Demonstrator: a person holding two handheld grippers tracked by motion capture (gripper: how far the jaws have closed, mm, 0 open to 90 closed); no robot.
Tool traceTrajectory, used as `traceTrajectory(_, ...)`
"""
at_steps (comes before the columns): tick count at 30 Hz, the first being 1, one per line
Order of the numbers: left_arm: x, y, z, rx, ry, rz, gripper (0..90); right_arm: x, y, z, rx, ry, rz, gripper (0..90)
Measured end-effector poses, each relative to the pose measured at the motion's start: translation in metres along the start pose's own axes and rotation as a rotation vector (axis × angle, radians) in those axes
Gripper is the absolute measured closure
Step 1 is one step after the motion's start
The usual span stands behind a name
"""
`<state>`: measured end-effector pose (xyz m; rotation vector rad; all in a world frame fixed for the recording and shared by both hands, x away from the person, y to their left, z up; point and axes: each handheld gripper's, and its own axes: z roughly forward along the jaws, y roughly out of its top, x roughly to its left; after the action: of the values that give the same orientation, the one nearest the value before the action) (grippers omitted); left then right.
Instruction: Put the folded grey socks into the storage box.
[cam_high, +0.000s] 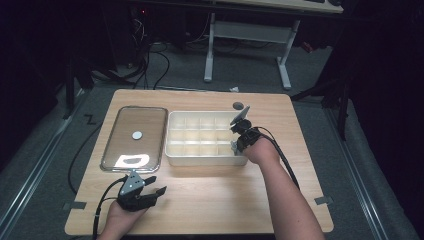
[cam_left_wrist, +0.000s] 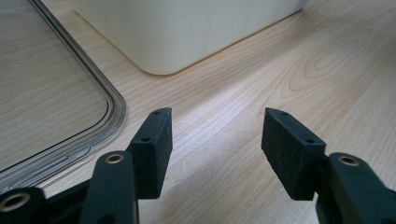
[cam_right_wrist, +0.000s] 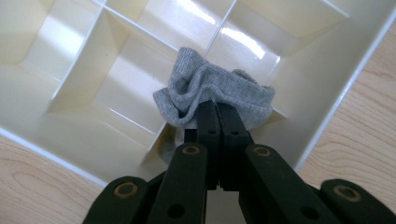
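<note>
A: Start at the near edge. What is the left gripper (cam_high: 150, 186) doing?

B: It sits low over the bare wooden tabletop (cam_high: 215, 200) at the near left, jaws spread wide with nothing between them. In the left gripper view, the rounded corner of the clear lid (cam_left_wrist: 100, 98) lies just ahead to one side, flat on the wood, and a corner of the cream box stands beyond.

A: And the right gripper (cam_right_wrist: 215, 109)?

B: Farther in, at the right end of the cream divided box (cam_high: 172, 132). Its jaws are pressed together, pinching a bunched fold of a grey sock (cam_right_wrist: 215, 88).

A: Where exactly is the sock?

B: Over the compartments at the box's right end, near the end wall. It hangs crumpled from the jaw tips above a divider; I cannot tell whether its lower part touches the floor of a compartment.

A: Anything past the box?

B: A small dark round mark or disc (cam_high: 238, 105) on the tabletop just behind the box's far right corner. The lid, left of the box and just beside it, has a pale round spot (cam_high: 137, 134) at its middle.
</note>
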<state>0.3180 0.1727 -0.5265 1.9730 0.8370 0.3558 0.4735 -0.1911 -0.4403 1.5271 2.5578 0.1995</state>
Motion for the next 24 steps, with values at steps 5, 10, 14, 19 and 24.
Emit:
traceTrajectory(5, -0.001, 0.0, 0.001, -0.002, -0.001, 0.001, 43.8, -0.001, -0.001, 0.005, 0.009, 0.009, 0.009, 90.0)
traceTrajectory(10, -0.001, 0.0, 0.001, 0.002, -0.001, 0.002, 43.8, -0.002, -0.001, 0.016, 0.036, 0.018, 0.014, 90.0)
traceTrajectory(14, -0.001, 0.0, 0.002, 0.006, -0.004, 0.004, 43.8, -0.003, 0.002, 0.019, 0.061, 0.028, 0.02, 90.0)
traceTrajectory(19, -0.001, 0.0, 0.002, 0.01, -0.007, 0.005, 43.8, -0.004, 0.005, 0.021, 0.09, 0.046, 0.047, 90.0)
traceTrajectory(24, 0.0, 0.0, 0.002, 0.003, -0.004, 0.0, 43.8, -0.002, 0.003, 0.017, 0.083, 0.026, 0.041, 88.5)
